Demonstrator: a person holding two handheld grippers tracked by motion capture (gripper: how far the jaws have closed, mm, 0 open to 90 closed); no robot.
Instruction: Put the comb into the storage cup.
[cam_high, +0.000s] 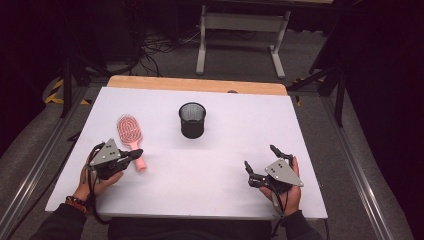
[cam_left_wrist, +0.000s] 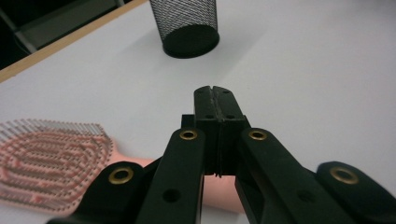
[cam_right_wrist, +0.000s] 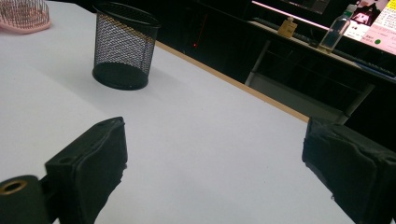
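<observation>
A pink hairbrush (cam_high: 129, 129) lies bristles up at the left of the white table (cam_high: 225, 130), its handle pointing toward the near edge. My left gripper (cam_high: 137, 154) rests over that handle with its jaws pressed together; in the left gripper view the pads (cam_left_wrist: 208, 105) meet with nothing between them and the pink handle (cam_left_wrist: 224, 186) shows beneath. The brush head (cam_left_wrist: 46, 158) lies to their left. A black mesh cup (cam_high: 192, 120) stands upright mid-table, ahead of the left gripper (cam_left_wrist: 215, 93). My right gripper (cam_high: 260, 156) is open and empty near the front right.
The mesh cup (cam_right_wrist: 122, 46) and the brush head (cam_right_wrist: 23, 14) appear far off in the right gripper view, past the right gripper (cam_right_wrist: 215, 126). A wooden strip (cam_high: 197, 84) edges the table's far side. A white-legged desk (cam_high: 240, 30) stands beyond, with bottles (cam_right_wrist: 334, 32) on a shelf.
</observation>
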